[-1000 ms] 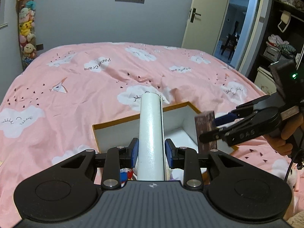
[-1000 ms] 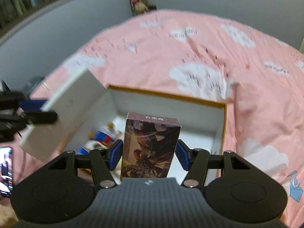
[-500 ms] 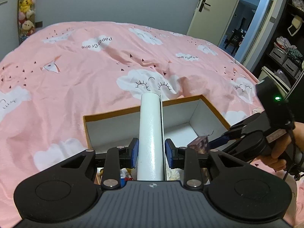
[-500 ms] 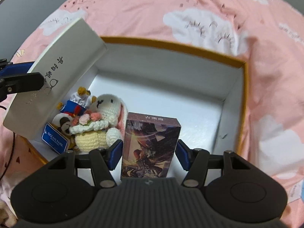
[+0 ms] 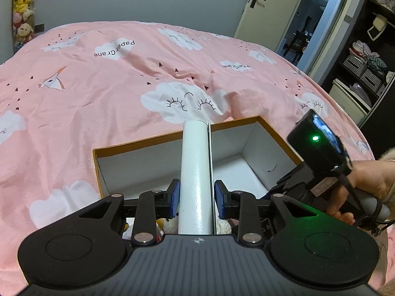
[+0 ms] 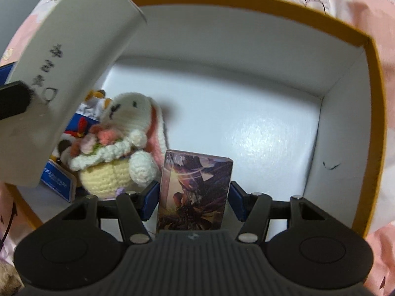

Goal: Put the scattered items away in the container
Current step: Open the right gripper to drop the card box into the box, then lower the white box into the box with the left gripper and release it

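An open cardboard box (image 5: 153,140), white inside with an orange rim (image 6: 375,113), lies on the pink bed. My left gripper (image 5: 197,194) is shut on a flat white box (image 5: 196,172), held edge-up over the container's near left side; the right wrist view shows that white box (image 6: 74,56) tilted above the toys. My right gripper (image 6: 195,197) is shut on a dark illustrated card box (image 6: 195,192) and points steeply down inside the container, close to its floor. A crocheted white bunny (image 6: 123,148), a small plush and a blue card (image 6: 59,182) lie in the container's left part.
The pink cloud-print bedspread (image 5: 123,74) surrounds the container. A person's hand (image 5: 365,185) holds the right gripper at the right edge. Beyond the bed are an open door (image 5: 284,17) and dark shelves (image 5: 365,49). Plush toys hang on the far left wall (image 5: 22,7).
The right gripper has tipped downward and sunk into the container with the card box. The left gripper has come lower and nearer the container with the white box.
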Available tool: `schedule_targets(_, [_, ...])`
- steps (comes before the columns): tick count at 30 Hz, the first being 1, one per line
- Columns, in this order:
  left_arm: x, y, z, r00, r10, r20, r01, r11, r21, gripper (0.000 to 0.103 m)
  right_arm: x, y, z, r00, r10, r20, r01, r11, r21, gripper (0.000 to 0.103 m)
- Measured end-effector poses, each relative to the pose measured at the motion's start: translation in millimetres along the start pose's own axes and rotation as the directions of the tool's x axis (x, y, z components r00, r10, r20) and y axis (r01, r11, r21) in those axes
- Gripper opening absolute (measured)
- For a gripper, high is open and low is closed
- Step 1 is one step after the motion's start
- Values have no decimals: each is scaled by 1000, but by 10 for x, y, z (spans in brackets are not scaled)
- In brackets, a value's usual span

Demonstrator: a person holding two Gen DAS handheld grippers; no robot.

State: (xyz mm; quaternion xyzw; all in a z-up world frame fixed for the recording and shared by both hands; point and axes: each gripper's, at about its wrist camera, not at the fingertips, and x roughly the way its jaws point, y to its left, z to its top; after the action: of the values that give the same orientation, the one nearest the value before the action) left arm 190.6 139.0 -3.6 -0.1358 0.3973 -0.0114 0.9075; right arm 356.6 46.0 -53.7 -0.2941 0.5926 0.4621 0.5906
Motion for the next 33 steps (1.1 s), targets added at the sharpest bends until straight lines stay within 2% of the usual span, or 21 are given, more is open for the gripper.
schedule_targets(6, [49,-24,28,1000,-10,-9,10,1000,-5,34,63,-72,-12,994,92,-61,-87,994,73,63])
schedule_targets(10, [56,-72,37,1000,-18,-8,18,1000,-8,34,-39,-52,-27,996,70,-57,-68,997,33,64])
schedule_targets(15, [100,-153,74,999,-44,-14,43,998,-40,34,-333,-12,-126,999,41,1,-41,999,-21,64])
schedule_targets(18, [194,-207,95,998,-56,-27,54,996,-70,34,-568,0,-205,999,13,51,-10,998,-65,61])
schedule_targets(20, [282,-232,103,997,-73,-36,68,992,-105,34,-709,-26,-236,997,8,77,-1,996,-84,55])
schedule_targets(25, [580,-322,84,992,-114,-48,99,967,-236,34,-965,-96,-267,988,-60,140,79,988,-135,55])
schedule_targets(33, [1018,-416,1,985,-162,-63,122,903,-413,34,-1026,-244,-324,982,-106,154,140,963,-229,48])
